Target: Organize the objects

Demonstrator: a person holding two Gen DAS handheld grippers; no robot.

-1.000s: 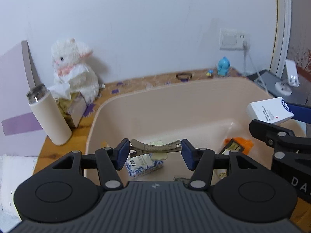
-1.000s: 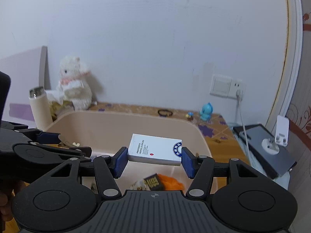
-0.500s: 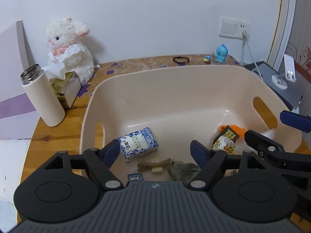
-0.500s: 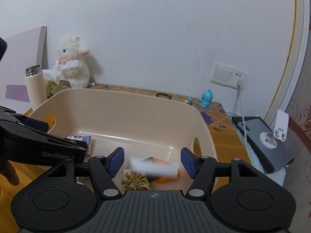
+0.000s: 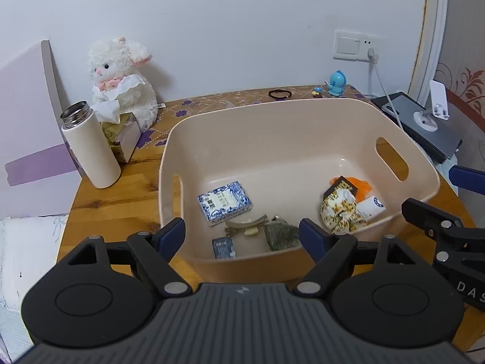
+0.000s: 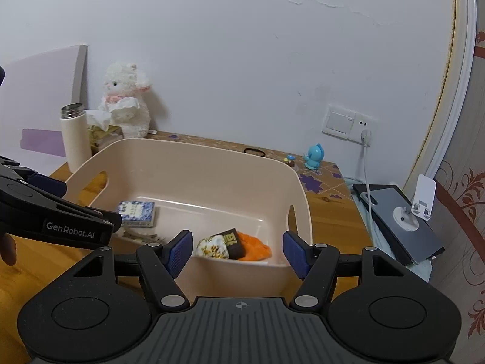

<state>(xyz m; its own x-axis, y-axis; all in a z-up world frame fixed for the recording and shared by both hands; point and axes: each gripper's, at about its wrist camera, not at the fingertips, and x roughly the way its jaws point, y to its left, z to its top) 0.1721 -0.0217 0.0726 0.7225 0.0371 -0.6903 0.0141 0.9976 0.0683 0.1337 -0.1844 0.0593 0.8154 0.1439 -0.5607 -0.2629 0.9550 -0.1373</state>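
A beige plastic bin [image 5: 272,121] [image 6: 188,157] stands on the wooden table. In it lie a blue-and-white box [image 5: 224,203] [image 6: 136,210], a khaki hair clip [image 5: 245,226], a small blue card [image 5: 223,247], a green pouch [image 5: 280,233], a floral cloth [image 5: 339,212] [image 6: 212,247], an orange item [image 5: 359,186] [image 6: 253,247] and the white box [image 5: 371,206]. My left gripper [image 5: 242,236] is open and empty above the bin's near edge. My right gripper [image 6: 238,250] is open and empty at the bin's near right.
A white flask [image 5: 89,147], a tissue box [image 5: 121,133] and a plush lamb [image 5: 122,75] stand left of the bin. A black hair tie [image 5: 279,93] and a blue figurine [image 5: 336,83] lie behind it. A tablet and phone stand [image 5: 424,121] sit at the right.
My left gripper opened and dropped the hair clip into the bin. My right gripper opened and dropped the white box into the bin. Both grippers drew back and up.
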